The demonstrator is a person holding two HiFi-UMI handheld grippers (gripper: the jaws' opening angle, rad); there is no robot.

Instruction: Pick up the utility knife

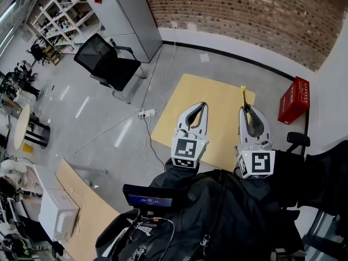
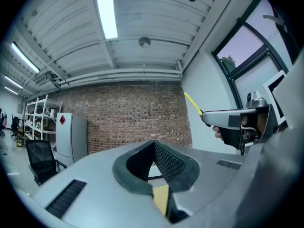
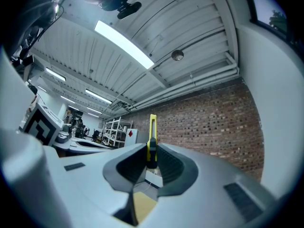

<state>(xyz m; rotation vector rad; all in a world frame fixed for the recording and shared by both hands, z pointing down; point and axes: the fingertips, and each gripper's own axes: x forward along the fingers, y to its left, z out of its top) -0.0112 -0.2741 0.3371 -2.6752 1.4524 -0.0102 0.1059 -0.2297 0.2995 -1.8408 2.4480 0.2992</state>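
Note:
A slim yellow utility knife (image 3: 151,144) with a black slider stands clamped between the jaws of my right gripper (image 3: 151,161), its yellow end sticking up past the tips. From the head view the knife (image 1: 244,96) pokes out ahead of the right gripper (image 1: 248,112), which is raised over the tan wooden table (image 1: 209,99). My left gripper (image 1: 203,106) hangs beside it, its jaws closed together with nothing between them (image 2: 153,144). In the left gripper view the right gripper and the knife (image 2: 193,103) show at the right, held by a hand.
A black office chair (image 1: 106,64) and a grey cabinet (image 1: 124,16) stand at the left. A red crate (image 1: 294,99) sits by the brick wall. A power strip with cables (image 1: 147,113) lies on the floor left of the table. Another desk (image 1: 81,211) is at lower left.

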